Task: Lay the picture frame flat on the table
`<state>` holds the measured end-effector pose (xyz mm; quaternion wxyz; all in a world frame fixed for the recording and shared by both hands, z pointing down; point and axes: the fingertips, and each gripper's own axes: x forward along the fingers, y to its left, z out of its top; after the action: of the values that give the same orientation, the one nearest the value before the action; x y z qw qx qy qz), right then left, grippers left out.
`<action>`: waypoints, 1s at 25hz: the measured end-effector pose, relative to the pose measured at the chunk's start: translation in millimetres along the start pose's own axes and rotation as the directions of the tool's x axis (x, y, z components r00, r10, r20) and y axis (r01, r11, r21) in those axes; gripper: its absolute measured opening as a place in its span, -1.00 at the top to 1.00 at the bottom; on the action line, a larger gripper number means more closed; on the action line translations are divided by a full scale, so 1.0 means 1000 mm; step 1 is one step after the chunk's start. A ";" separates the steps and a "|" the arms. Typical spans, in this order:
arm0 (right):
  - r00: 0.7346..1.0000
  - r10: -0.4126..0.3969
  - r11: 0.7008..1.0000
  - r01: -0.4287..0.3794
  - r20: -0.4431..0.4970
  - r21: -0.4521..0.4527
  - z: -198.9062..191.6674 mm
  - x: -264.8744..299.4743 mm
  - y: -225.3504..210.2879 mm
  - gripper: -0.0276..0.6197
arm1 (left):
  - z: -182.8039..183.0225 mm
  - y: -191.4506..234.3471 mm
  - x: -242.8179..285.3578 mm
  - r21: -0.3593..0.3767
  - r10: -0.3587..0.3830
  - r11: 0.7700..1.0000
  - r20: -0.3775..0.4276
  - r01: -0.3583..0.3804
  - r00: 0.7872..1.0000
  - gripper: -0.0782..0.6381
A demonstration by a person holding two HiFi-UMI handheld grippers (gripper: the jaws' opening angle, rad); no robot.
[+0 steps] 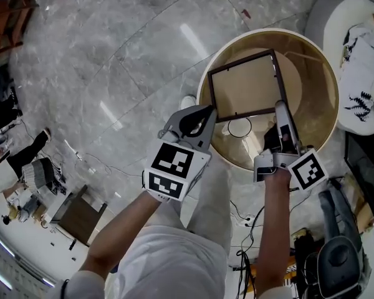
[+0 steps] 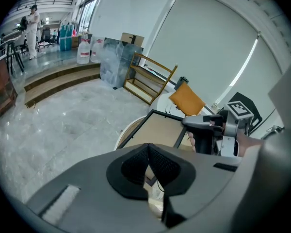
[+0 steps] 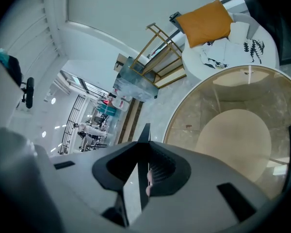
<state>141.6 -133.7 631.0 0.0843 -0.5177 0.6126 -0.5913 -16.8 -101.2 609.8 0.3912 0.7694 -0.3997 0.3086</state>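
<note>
The picture frame (image 1: 246,86) is pinched by both claws. The right claw (image 1: 279,114) is closed part way, squeezing the frame's thin side at 3 o'clock. The left claw (image 1: 207,114) is squeezed tight on the corner at 7 o'clock. I think two holds stop it from swinging or dropping. From the claws the frame reaches out toward 12 o'clock, a bit tipped, over the round table (image 1: 332,98). I cannot tell if its far edge touches the glass. It is not lying flat yet.
</note>
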 end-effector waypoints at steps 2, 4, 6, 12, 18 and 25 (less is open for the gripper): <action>1.000 -0.004 1.000 0.005 -0.019 0.011 -0.005 0.009 -0.009 0.72 | -0.006 0.005 0.007 -0.015 0.004 1.000 -0.009 -0.004 1.000 0.77; 0.999 -0.006 1.000 0.007 -0.032 0.015 -0.007 0.017 -0.018 0.72 | -0.010 0.009 0.017 -0.021 0.005 1.000 -0.015 -0.005 1.000 0.77; 0.999 -0.006 1.000 0.007 -0.043 0.015 -0.009 0.024 -0.026 0.72 | -0.015 0.013 0.025 -0.025 0.002 1.000 -0.023 -0.003 1.000 0.77; 0.997 0.010 1.000 -0.010 -0.070 -0.005 -0.015 0.039 -0.047 0.72 | -0.028 0.016 0.047 -0.048 0.001 0.999 -0.033 -0.002 0.999 0.77; 0.997 0.020 1.000 -0.018 -0.078 0.022 -0.017 0.048 -0.065 0.72 | -0.037 0.018 0.061 -0.046 0.003 0.999 -0.050 -0.005 0.999 0.77; 0.996 -0.013 0.996 0.020 -0.087 0.086 -0.017 0.056 -0.090 0.72 | -0.045 0.027 0.067 -0.051 0.025 0.998 -0.066 -0.028 0.998 0.77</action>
<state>152.5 -142.8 737.6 0.0754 -0.4926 0.5851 -0.6398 -14.2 -98.3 694.5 0.4197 0.7431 -0.4047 0.3284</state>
